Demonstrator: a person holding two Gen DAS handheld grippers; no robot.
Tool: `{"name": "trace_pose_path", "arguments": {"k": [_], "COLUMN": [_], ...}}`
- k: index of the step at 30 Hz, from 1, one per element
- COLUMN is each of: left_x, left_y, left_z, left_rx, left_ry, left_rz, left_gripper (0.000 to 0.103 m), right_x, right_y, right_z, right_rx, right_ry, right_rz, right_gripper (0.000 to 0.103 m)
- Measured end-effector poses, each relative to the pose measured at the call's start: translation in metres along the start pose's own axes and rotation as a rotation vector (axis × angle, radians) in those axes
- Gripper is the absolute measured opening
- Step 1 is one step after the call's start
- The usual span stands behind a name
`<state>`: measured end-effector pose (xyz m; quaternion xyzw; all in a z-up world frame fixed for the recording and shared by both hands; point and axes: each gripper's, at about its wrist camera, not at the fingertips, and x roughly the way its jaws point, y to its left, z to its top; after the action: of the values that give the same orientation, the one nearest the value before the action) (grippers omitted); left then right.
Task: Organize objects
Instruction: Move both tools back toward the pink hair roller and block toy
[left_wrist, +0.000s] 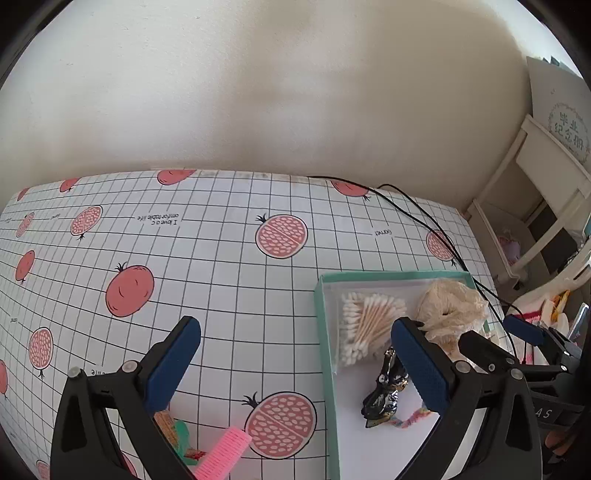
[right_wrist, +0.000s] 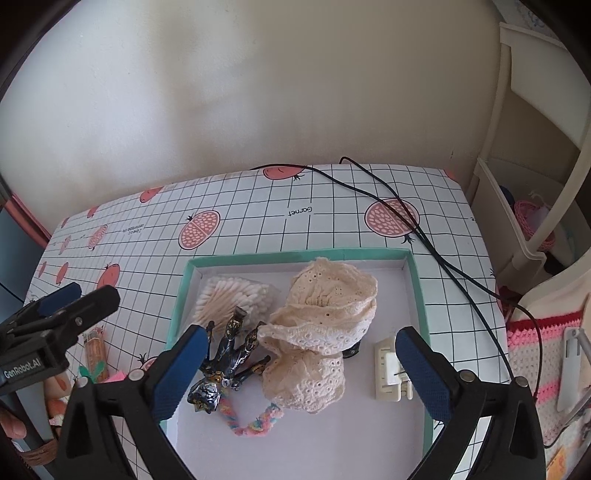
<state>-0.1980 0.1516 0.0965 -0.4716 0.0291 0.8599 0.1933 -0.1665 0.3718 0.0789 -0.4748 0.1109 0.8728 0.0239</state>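
Observation:
A teal-rimmed tray (right_wrist: 417, 280) holds a bundle of cotton swabs (right_wrist: 232, 299), a cream lace cloth (right_wrist: 325, 325), dark glossy hair clips (right_wrist: 229, 358), a pastel braided hair tie (right_wrist: 251, 424) and a small white plastic piece (right_wrist: 388, 369). My right gripper (right_wrist: 301, 332) hovers open over the tray, its fingers either side of the cloth and holding nothing. My left gripper (left_wrist: 295, 323) is open and empty over the tablecloth, left of the tray (left_wrist: 325, 332). Below it lie a pink comb (left_wrist: 225, 454) and an orange packet (left_wrist: 173, 432).
A black cable (right_wrist: 424, 236) runs across the gridded pomegranate tablecloth (left_wrist: 221, 258) behind the tray. A white shelf unit (right_wrist: 517, 221) stands off the table's right edge, with pink crochet fabric (right_wrist: 532, 350) in front of it. A wall closes the far side.

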Motion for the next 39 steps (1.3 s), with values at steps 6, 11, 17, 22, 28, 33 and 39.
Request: {"name": "trace_pose_path", "arguments": {"k": [6,11,17,22,28,33,39], "left_x": [-0.01,-0.027,-0.06,-0.092,-0.117,-0.131,-0.13], "left_y": [0.011,0.027,0.05,0.065,0.089,0.112,0.144], "left_z": [0.003,0.006,0.009,0.007,-0.005,-0.024,-0.05], "left_rx": [-0.034,-0.078,-0.125,-0.148,-0.181,-0.222,-0.291], "left_ry": [-0.024,-0.032,-0.054,-0.086,-0.089,-0.091,-0.063], "left_rz": [-0.01,-0.028,-0.021,-0.014,0.018,0.026,0.065], "left_gripper": [0.103,0.103,0.103,0.103,0.103,0.103,0.103], "right_x": [-0.006,-0.02,-0.045,-0.071,-0.097,-0.105,-0.099], "right_y": [0.005,0.016,0.04,0.068,0.11,0.142,0.173], "right_z": [0.002,0.005,0.008,0.007,0.001,-0.006,-0.023], "right_rx": [0.0,-0.013,-0.038,-0.077,-0.134,-0.144,-0.173], "right_ry": [-0.008,-0.03,-0.066,-0.093,-0.12,-0.119,-0.074], "right_rz": [-0.004,-0.005,0.014,0.014,0.024,0.084,0.079], "right_gripper": [0.103,0.103,0.103,0.103,0.103,0.103,0.103]}}
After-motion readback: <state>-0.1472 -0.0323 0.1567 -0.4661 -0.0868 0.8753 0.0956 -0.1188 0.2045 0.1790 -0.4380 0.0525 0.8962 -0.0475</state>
